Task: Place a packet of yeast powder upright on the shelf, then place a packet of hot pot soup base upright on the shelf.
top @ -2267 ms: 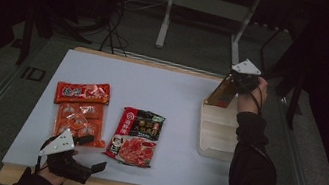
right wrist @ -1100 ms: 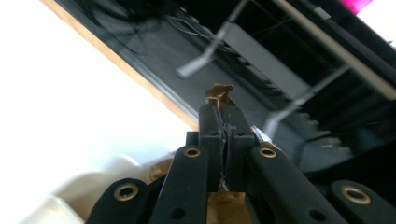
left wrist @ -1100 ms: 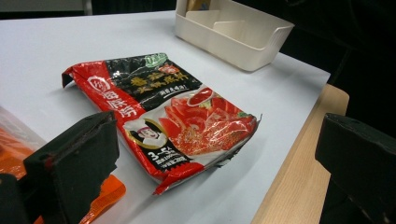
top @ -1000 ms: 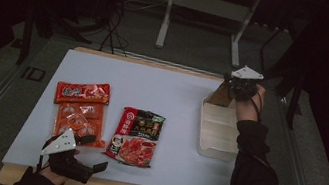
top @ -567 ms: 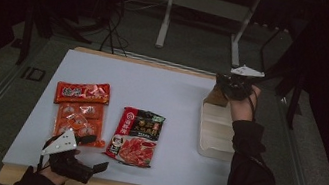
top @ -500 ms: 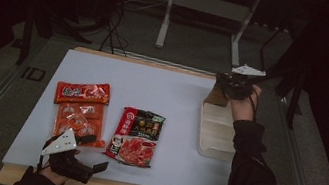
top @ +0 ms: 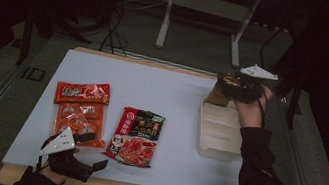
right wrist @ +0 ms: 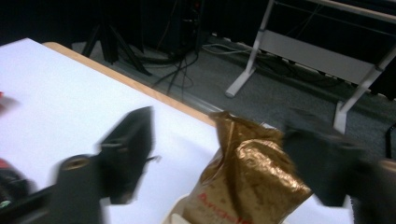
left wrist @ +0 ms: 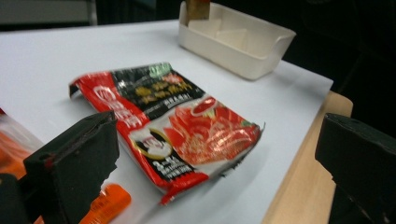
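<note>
The right gripper (right wrist: 219, 163) had just opened its jaws; the gold bag (right wrist: 247, 182) stood between them, unpressed. The left gripper (left wrist: 210, 186) had its jaws apart over the red pouch (left wrist: 177, 126).

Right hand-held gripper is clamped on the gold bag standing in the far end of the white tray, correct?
Not clamped. The right gripper view shows the right hand-held gripper open, jaws just opened and clear of the gold bag. The bag does stand in the far end of the white tray.

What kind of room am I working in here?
Probably a lab or studio data-collection setup: a white-topped table in a dark room, cables trailing over the grey floor, and a metal stand frame behind.
</note>
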`<state>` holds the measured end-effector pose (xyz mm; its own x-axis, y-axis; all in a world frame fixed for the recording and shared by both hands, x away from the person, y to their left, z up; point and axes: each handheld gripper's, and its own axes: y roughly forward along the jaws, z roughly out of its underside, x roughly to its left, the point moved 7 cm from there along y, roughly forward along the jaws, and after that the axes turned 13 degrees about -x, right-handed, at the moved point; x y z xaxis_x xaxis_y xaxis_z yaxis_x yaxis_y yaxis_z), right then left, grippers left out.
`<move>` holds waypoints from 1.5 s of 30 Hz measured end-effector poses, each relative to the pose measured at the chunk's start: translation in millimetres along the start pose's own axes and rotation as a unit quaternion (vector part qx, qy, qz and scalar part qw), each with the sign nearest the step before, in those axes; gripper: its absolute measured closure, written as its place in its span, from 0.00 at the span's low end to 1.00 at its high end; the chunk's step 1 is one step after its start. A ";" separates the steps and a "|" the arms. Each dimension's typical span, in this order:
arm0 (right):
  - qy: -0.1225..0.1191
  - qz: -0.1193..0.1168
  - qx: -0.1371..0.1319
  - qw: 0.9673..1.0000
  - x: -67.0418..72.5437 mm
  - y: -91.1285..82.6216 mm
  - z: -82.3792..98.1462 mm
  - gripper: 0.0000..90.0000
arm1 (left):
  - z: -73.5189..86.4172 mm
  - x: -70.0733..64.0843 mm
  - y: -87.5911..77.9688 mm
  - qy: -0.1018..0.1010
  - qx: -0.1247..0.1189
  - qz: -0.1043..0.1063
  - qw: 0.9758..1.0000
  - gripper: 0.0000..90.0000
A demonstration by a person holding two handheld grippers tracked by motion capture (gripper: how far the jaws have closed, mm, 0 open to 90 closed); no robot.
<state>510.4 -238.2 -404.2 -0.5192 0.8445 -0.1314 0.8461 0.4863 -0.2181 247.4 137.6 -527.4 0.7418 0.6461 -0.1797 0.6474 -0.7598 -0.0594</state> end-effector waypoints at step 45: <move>0.046 -0.154 -0.108 0.981 144.6 -186.1 48.8 0.17 | -40.8 39.2 48.0 0.005 0.101 -0.051 0.994 0.61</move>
<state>272.0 -217.6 -429.8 -0.7493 0.6622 -0.0010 0.6620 0.7491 -0.0224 314.7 129.4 -497.3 0.6770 0.7200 -0.1526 0.6715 -0.6892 -0.2723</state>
